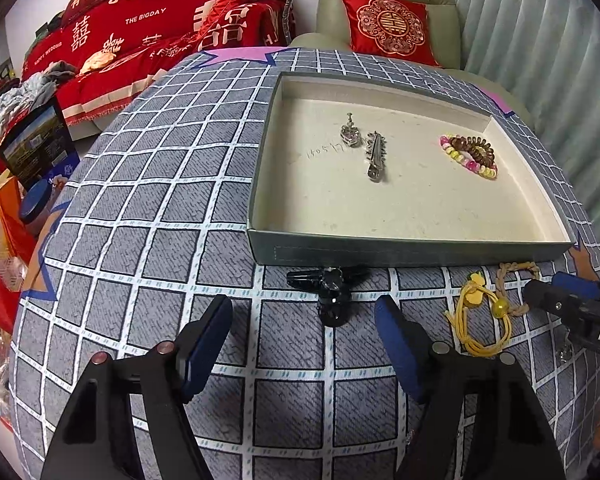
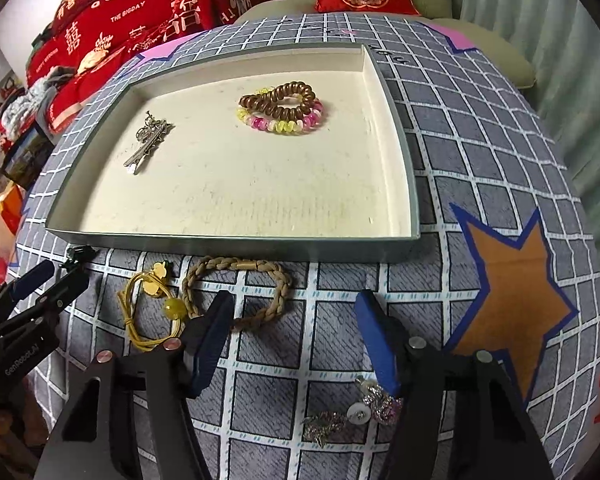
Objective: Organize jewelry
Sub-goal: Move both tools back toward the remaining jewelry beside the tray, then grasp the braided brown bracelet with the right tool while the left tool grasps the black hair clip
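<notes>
Left gripper (image 1: 304, 344) agape, low above black clip (image 1: 331, 292)

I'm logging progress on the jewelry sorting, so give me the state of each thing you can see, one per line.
Box: open, no lid on.
Silver clip: in box.
Brown coil tie: in box, on bead bracelet.
Black claw clip: on cloth, outside box.
Yellow cord: outside box.
Braided bracelet: outside box.
Rhinestone piece: outside box.
Left tool: open, empty.
Right tool: open, empty.
</notes>
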